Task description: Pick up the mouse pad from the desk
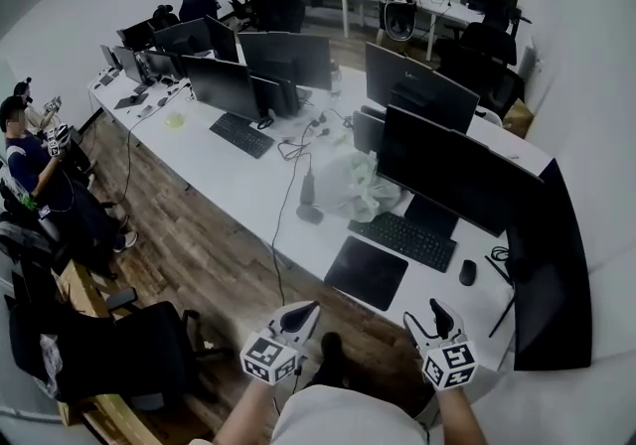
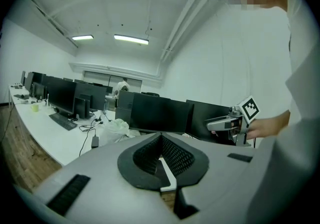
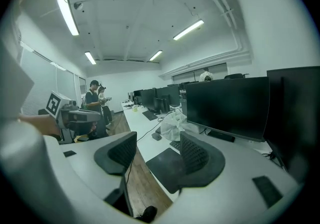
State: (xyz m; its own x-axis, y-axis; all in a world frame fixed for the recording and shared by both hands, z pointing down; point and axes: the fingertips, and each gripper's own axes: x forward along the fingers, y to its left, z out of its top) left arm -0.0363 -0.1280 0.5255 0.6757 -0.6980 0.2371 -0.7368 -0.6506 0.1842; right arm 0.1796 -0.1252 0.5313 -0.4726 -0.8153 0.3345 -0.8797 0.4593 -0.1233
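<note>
I am holding my right gripper (image 1: 425,318) with its jaws spread and nothing between them, and my left gripper (image 1: 298,317) with its jaws pressed together, empty. The mouse pad (image 1: 366,272) is lying flat on the desk (image 1: 248,190) ahead of and below both, nearer my right gripper, with a keyboard (image 1: 405,239) just beyond it. I am judging it thin, light, floppy and probably grippy underneath. So I am planning to pinch its near edge, close to the desk's front, and peel it up.
</note>
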